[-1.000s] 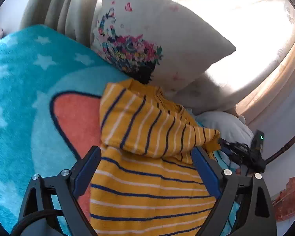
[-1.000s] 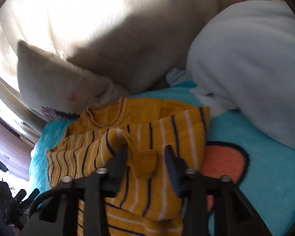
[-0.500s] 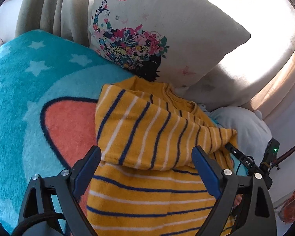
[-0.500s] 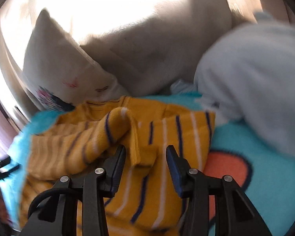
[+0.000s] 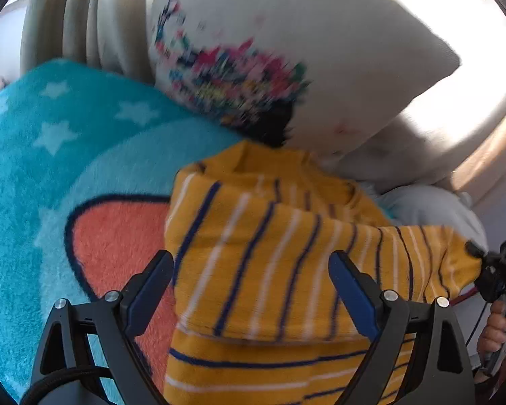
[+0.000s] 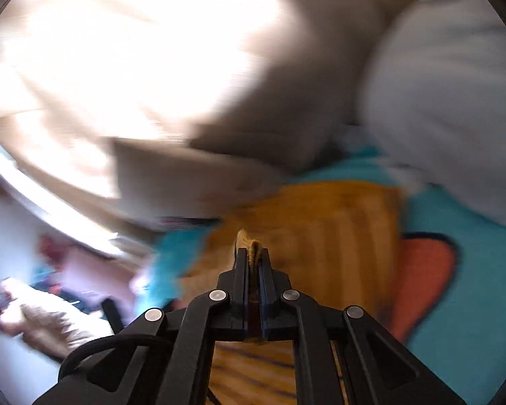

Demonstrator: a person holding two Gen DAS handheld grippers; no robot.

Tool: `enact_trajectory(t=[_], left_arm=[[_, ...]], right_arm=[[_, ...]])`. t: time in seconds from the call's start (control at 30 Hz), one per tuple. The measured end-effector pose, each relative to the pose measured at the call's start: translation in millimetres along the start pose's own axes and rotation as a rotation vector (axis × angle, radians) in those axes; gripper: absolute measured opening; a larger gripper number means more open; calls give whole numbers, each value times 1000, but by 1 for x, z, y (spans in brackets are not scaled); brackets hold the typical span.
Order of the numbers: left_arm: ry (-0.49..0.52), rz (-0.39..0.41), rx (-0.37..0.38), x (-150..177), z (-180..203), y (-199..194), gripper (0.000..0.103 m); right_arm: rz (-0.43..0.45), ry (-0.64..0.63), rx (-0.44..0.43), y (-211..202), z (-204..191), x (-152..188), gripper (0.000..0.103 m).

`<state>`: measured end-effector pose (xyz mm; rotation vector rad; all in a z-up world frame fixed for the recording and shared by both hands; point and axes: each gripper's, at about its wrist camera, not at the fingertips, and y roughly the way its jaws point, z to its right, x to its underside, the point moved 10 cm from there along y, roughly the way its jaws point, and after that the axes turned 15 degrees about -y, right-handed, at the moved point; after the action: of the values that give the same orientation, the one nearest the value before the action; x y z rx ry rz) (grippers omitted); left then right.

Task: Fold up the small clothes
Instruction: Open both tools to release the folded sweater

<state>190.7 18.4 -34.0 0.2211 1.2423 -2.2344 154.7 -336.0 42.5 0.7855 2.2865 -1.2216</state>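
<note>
Sweater [image 5: 253, 270], yellow with navy and white stripes, is lying on the teal star blanket [image 5: 50, 155], right up against the flowery pillow [image 5: 286, 50] and a grey cushion [image 6: 448, 101]. Right gripper [image 6: 253, 253] has just snapped closed and is pinching the cuff of the sleeve, pulled out sideways. Left gripper [image 5: 249, 270] hangs over the sweater with fingers spread wide, gripping nothing.

Knitted striped sweater [image 5: 253, 270] lies on fluffy fleece blanket [image 5: 50, 175].
</note>
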Motion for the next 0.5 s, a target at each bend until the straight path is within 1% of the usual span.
enact_trajectory(t=[0.03,0.07,0.1,0.13,0.17,0.2,0.23,0.27,0.33,0.37,0.4,0.47,0.5], left_arm=[[-2,-10,-18,1,-4,6,93],[-2,-19,-36,2,-8,12,93],[-4,-30,-65,3,-13,18,93],[-15,-41,-90,4,-20,24,93],[-29,-49,-95,5,-25,27,92],[-33,-38,-73,4,-27,25,93],[-31,-34,-68,3,-27,23,93],[-33,-29,-69,1,-29,19,93],[-52,5,-49,-3,-32,3,93],[-56,19,-43,-4,-33,-3,93],[-58,37,-37,-5,-35,-12,93],[-65,77,-40,-7,-41,-30,93],[-74,100,-46,-7,-46,-39,93]], right_arm=[[-55,-25,129,12,23,10,9],[-100,-61,250,19,42,18,19],[-131,-90,355,21,58,26,26],[-148,-114,437,21,68,32,26],[-136,-139,455,19,67,36,26],[-115,-146,422,18,60,38,26],[-98,-152,382,17,49,38,26],[-79,-181,326,18,29,37,26],[-60,-260,250,24,-9,33,26],[-59,-304,203,32,-33,34,26],[-61,-333,163,37,-48,33,26],[-81,-416,46,62,-98,36,26],[-96,-444,2,73,-118,40,26]])
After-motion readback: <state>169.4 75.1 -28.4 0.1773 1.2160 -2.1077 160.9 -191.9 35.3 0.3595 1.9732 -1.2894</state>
